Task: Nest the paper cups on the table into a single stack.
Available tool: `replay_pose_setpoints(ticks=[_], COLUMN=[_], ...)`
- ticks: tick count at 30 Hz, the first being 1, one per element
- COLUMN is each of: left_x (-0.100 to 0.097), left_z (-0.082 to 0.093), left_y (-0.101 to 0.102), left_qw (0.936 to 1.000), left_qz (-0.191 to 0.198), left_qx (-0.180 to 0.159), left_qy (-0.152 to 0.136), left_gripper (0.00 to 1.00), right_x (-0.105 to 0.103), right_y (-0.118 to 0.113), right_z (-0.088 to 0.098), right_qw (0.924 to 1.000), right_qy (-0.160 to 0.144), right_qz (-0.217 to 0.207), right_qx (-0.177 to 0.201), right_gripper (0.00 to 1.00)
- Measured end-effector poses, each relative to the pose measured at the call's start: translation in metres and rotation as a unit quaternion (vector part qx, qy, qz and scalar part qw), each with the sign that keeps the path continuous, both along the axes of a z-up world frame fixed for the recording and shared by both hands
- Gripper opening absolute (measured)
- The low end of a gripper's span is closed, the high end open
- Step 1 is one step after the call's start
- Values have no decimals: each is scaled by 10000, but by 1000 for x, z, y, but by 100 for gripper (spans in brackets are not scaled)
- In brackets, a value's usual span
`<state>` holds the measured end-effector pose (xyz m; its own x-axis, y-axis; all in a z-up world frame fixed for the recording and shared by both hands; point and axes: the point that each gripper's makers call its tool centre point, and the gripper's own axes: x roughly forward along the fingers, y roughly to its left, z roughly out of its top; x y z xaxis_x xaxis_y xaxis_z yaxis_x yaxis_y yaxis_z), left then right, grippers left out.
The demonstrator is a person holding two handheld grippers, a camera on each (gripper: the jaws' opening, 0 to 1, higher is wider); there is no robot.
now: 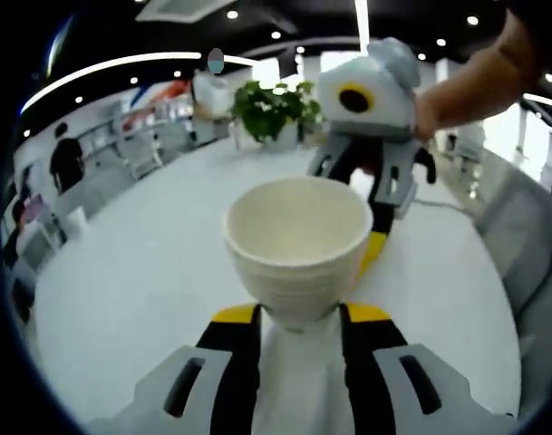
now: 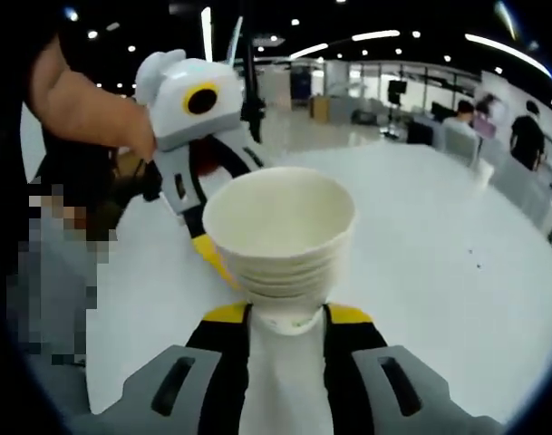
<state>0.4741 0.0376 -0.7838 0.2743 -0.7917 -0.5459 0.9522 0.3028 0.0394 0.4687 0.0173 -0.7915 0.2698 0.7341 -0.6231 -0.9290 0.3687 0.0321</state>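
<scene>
Basically, both views put a stack of paper cups (image 1: 297,249) dead ahead, mouth tipped toward the lens and a bit up, base toward the jaws. Long axis runs roughly along each gripper's own line, leaning up out of the jaw tips.

Left gripper (image 1: 301,315): yellow-tipped jaws sit narrow, pinched on the base of the stack, cup wall touching both tips. Right gripper (image 2: 288,315): same picture, jaws close-set and clamped on the bottom of the stack (image 2: 281,240).

Cups: off-white, plain, no print. Stepped rims show on the outer wall, several layers in the right gripper view, so it's nested cups. Inside looks bare. Whether both grippers hold one stack or two separate ones, cannot tell.

Each view also catches the opposite gripper behind the cups: in the left gripper view the right one (image 1: 384,195) with a hand (image 1: 439,109) on it; in the right gripper view the left one (image 2: 196,195) with a hand (image 2: 130,136).

Surface: white round table (image 1: 140,272), matte, stack held above it.

Room: large open hall, dark ceiling with spot lights and curved light strips. Potted plant (image 1: 276,109) at the far table edge. People (image 2: 527,136) stand in the background near desks.
</scene>
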Motion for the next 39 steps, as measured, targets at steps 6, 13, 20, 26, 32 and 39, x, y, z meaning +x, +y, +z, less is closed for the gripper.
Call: replay_pose_setpoints(ticks=[6, 13, 20, 26, 32, 39], left_x=[22, 42, 45, 44, 45, 56], left_z=[-3, -10, -19, -22, -22, -8], left_y=[4, 3, 0, -1, -2, 11], left_qw=[10000, 10000, 9999, 9999, 9999, 9980], left_qz=[29, 50, 47, 4, 53, 626], left_qx=[25, 50, 40, 135, 111, 39], left_qy=[26, 69, 125, 40, 49, -87], left_gripper=[33, 33, 33, 33, 36, 77], right_x=[23, 42, 47, 45, 46, 50], right_y=[3, 3, -1, -3, -1, -10], right_z=[-4, -10, -18, -24, -22, -16], right_qw=[9999, 9998, 9993, 9991, 9996, 9987], right_qy=[44, 110, 184, 109, -75, -213], right_qz=[22, -1, 39, 31, 11, -425], right_qx=[-90, -144, -324, -405, -276, -203], right_gripper=[28, 28, 28, 28, 32, 93])
